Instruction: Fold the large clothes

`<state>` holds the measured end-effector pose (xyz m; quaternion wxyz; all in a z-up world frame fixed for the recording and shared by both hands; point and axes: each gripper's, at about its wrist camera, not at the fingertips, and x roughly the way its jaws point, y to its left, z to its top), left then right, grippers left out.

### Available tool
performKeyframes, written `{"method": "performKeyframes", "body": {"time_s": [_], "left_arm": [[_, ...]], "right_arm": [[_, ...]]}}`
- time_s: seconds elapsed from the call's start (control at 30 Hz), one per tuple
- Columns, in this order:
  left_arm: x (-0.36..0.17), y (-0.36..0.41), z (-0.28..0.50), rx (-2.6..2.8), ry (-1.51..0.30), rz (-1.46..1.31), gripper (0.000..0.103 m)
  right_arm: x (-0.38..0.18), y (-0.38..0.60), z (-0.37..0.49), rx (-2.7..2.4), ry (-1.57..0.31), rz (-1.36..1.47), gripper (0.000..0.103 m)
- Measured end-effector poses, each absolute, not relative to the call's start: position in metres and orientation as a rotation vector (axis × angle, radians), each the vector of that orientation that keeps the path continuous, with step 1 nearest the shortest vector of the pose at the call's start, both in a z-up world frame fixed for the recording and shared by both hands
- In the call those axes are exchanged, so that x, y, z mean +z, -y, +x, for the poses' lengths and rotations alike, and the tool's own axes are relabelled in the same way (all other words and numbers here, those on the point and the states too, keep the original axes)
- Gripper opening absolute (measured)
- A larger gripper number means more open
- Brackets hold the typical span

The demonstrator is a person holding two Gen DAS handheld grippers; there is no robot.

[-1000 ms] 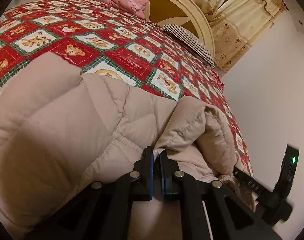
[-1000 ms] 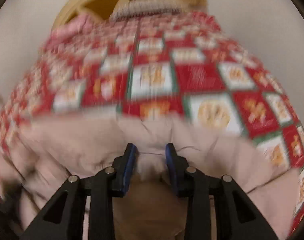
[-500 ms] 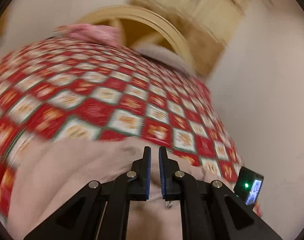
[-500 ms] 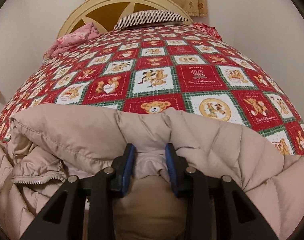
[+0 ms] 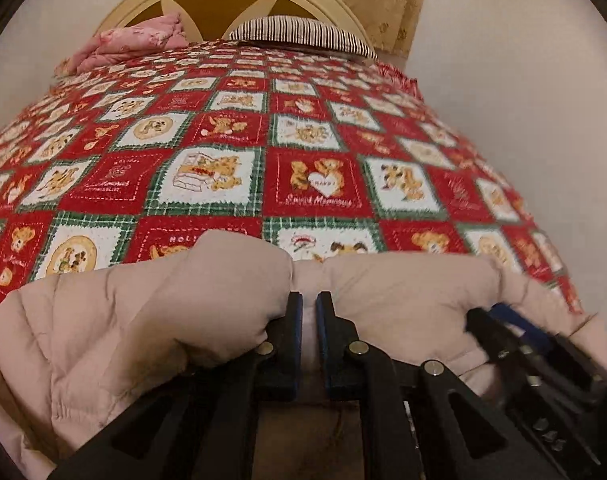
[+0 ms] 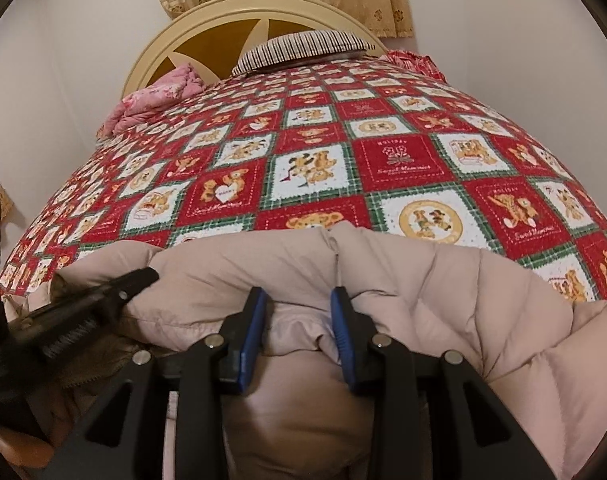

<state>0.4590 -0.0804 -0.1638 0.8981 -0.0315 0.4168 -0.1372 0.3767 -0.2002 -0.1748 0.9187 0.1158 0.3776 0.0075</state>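
Both grippers, left gripper and right gripper, pinched the puffy coat (slippery-looking), which could have slid free.

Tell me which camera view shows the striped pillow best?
The right wrist view: the striped pillow sits clear against the headboard, sharp and unobstructed. The left wrist view shows it too, slightly flatter near the frame's top.
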Motion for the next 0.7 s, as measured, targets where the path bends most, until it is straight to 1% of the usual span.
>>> {"method": "performKeyframes", "body": {"time_s": [0.1,0.27,0.33,0.4,0.43,0.53,0.7], "left_arm": [[-0.169,0.075,0.46,-0.289,-0.879,-0.096,0.008],[-0.172,0.078,0.464,-0.273,-0.881,-0.073,0.008],[-0.172,0.08,0.464,-0.265,-0.879,-0.057,0.007],[-0.172,0.081,0.463,-0.262,-0.877,-0.05,0.008],[-0.172,0.082,0.463,-0.26,-0.875,-0.044,0.008],[-0.172,0.085,0.463,-0.25,-0.873,-0.024,0.008],[-0.172,0.09,0.462,-0.229,-0.868,0.018,0.008]], "right_arm": [[-0.174,0.2,0.377,0.011,-0.782,0.234,0.041],[-0.162,0.193,0.379,-0.05,-0.846,0.164,0.042],[-0.156,0.197,0.375,-0.083,-0.826,0.172,0.046],[-0.163,0.2,0.378,-0.095,-0.863,0.159,0.053],[-0.17,0.198,0.38,-0.11,-0.897,0.126,0.054],[-0.179,0.192,0.383,-0.147,-0.926,0.07,0.055],[-0.183,0.183,0.381,-0.196,-0.907,0.001,0.056]]}}
